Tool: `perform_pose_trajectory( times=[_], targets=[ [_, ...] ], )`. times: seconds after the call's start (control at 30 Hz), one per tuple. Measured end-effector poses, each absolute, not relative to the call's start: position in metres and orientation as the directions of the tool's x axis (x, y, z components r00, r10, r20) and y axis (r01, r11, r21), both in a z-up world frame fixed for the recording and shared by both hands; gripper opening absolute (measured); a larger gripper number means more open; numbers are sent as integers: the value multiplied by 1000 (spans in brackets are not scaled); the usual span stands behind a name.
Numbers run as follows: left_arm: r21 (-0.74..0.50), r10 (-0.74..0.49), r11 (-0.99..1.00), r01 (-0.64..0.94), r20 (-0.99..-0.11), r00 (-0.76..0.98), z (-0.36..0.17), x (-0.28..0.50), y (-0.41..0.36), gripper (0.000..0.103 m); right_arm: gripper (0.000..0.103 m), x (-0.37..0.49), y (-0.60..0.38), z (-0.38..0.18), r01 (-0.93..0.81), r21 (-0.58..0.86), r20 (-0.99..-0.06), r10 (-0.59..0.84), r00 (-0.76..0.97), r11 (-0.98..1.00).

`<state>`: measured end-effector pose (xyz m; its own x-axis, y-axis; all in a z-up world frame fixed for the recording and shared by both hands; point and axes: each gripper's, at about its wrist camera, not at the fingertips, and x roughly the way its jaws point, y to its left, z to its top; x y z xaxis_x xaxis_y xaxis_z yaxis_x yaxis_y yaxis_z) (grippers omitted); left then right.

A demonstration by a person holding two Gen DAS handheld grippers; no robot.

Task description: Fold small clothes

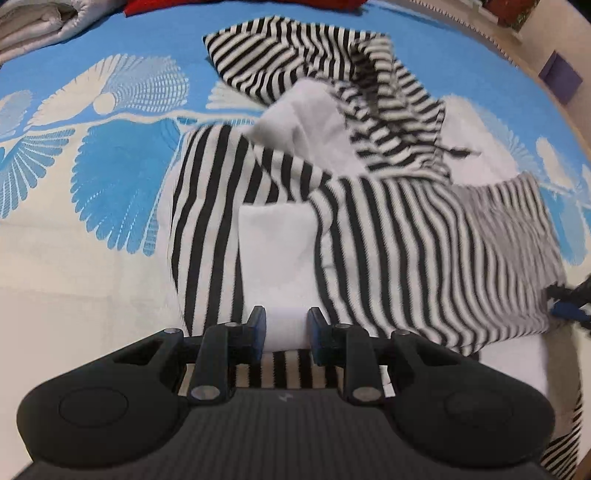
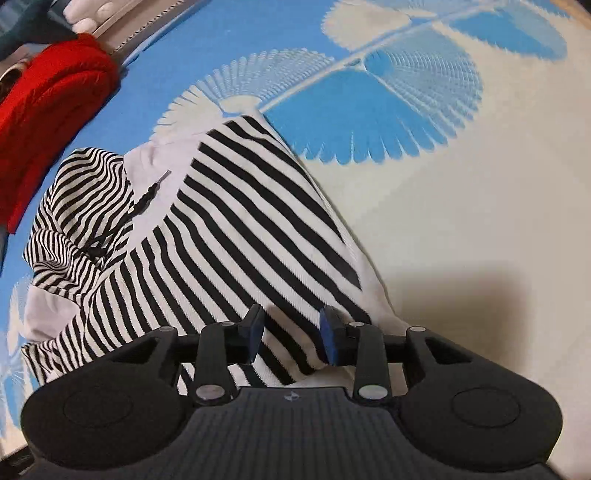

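A black-and-white striped hooded top [image 1: 388, 236] lies partly folded on the blue and white patterned bedspread [image 1: 110, 177]. Its hood [image 1: 303, 62] points away, with the white lining showing. My left gripper [image 1: 287, 330] is open, its fingers on either side of a white fabric panel [image 1: 277, 251] at the near edge. In the right wrist view the same top [image 2: 221, 236] lies ahead, hood [image 2: 81, 195] at the left. My right gripper [image 2: 291, 338] is open over the striped hem, fingers apart with cloth between them. The right gripper shows blurred at the left view's right edge [image 1: 569, 299].
A red knitted garment [image 2: 51, 107] lies at the far left of the bed, also at the top of the left view [image 1: 332, 3]. Folded grey-white bedding [image 1: 37, 26] sits at the far left corner. The bed's edge [image 1: 517, 51] runs along the right.
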<state>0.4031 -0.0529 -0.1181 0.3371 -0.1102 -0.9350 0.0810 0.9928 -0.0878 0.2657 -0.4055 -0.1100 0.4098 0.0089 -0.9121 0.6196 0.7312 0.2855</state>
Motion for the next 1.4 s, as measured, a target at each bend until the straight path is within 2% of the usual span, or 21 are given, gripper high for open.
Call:
perform_pose_trajectory(
  times=[0.13,0.23,0.5,0.53,0.57,0.6,0.63,0.73,0.9,1.03,1.07,1.1,1.13,1.17,1.2,1.3,1.33,1.4],
  targets=[
    [-97,-113,993,64,-934,340,-115,404,-52,27,38,267,-394,-83,582,297,-885,-10,465,757],
    [-145,-158,987,63,-899,408,-93,404,-49,27,38,270,-384,-66,549,348,-861,26,509,760],
    [-179,-182,982,61,-800,572,-55,405,-44,27,38,285,-359,-35,450,378,-807,49,589,809],
    [-180,-186,981,68,-788,587,-49,408,-44,25,34,287,-359,-33,446,394,-799,60,598,803],
    [-181,-182,982,62,-778,602,-42,415,-43,24,22,289,-361,-31,441,415,-790,75,609,795],
    [-183,-176,982,51,-769,615,-37,422,-41,21,13,291,-363,-28,434,438,-778,91,621,787],
    [-188,-171,981,40,-759,628,-31,434,-40,15,2,293,-365,-25,429,454,-768,99,633,781],
    [-204,-181,978,38,-750,636,-21,475,-44,7,2,298,-368,-17,417,474,-744,100,660,776],
    [-180,-154,983,26,-749,644,-27,550,-50,6,4,306,-377,-20,421,517,-747,153,647,745],
    [-118,-86,993,-7,-756,649,-53,616,-48,9,6,312,-381,-27,426,554,-752,209,625,715],
    [-110,-68,994,-24,-757,649,-61,630,-45,10,6,314,-382,-28,427,560,-751,216,624,710],
    [-95,-43,994,-47,-763,645,-69,645,-41,17,6,315,-382,-29,427,565,-750,223,623,706],
    [-76,-17,995,-66,-771,636,-77,659,-38,31,6,317,-382,-29,428,569,-749,227,622,703],
    [-45,20,995,-86,-776,630,-84,674,-34,39,6,318,-382,-30,427,571,-749,232,621,702],
    [-10,60,994,-108,-775,630,-90,685,-32,52,6,319,-382,-31,424,572,-750,238,618,702],
    [48,126,989,-140,-768,628,-106,712,-28,77,6,321,-382,-36,415,572,-756,259,601,707],
    [54,128,989,-136,-773,621,-112,721,-27,81,6,322,-383,-37,416,569,-759,258,598,709],
    [65,130,990,-129,-782,610,-123,733,-27,81,6,323,-385,-39,417,560,-764,253,593,716]
  ],
)
